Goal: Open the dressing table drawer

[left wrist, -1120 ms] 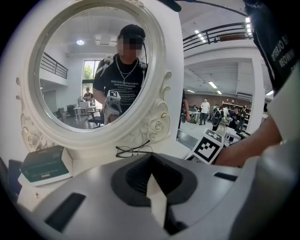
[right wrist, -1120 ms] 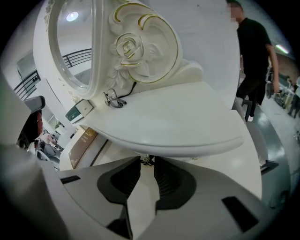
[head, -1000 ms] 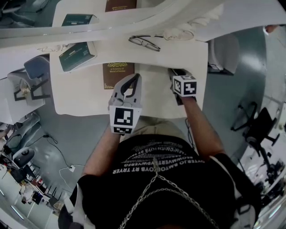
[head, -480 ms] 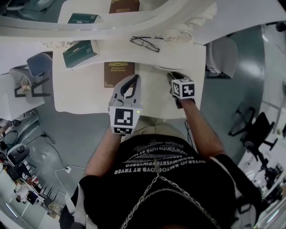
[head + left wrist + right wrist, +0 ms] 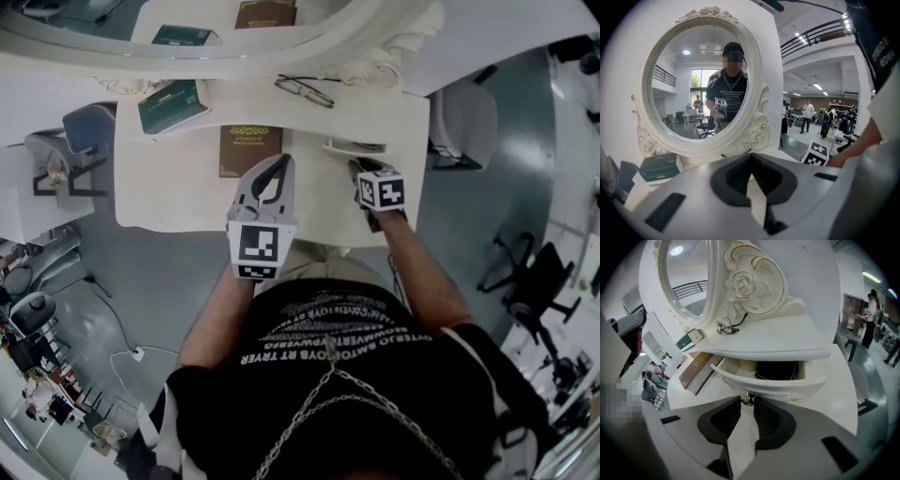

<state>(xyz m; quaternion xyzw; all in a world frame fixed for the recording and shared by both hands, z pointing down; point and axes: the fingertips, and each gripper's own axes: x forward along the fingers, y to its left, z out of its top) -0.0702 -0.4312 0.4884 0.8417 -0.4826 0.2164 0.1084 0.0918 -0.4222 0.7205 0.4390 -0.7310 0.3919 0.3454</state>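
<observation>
Left gripper view: left hand-held gripper (image 5: 751, 159) jaws together, empty, over the tabletop (image 5: 178, 197).
Right gripper view: right hand-held gripper (image 5: 747, 402) closed on the small metal knob (image 5: 749, 398).
Drawer (image 5: 764, 385): partly out beneath the raised shelf (image 5: 787, 345), at the tabletop's right.
Handling: probably light, rigid, sliding; knob small and slick, so grip it squarely and pull straight.
</observation>
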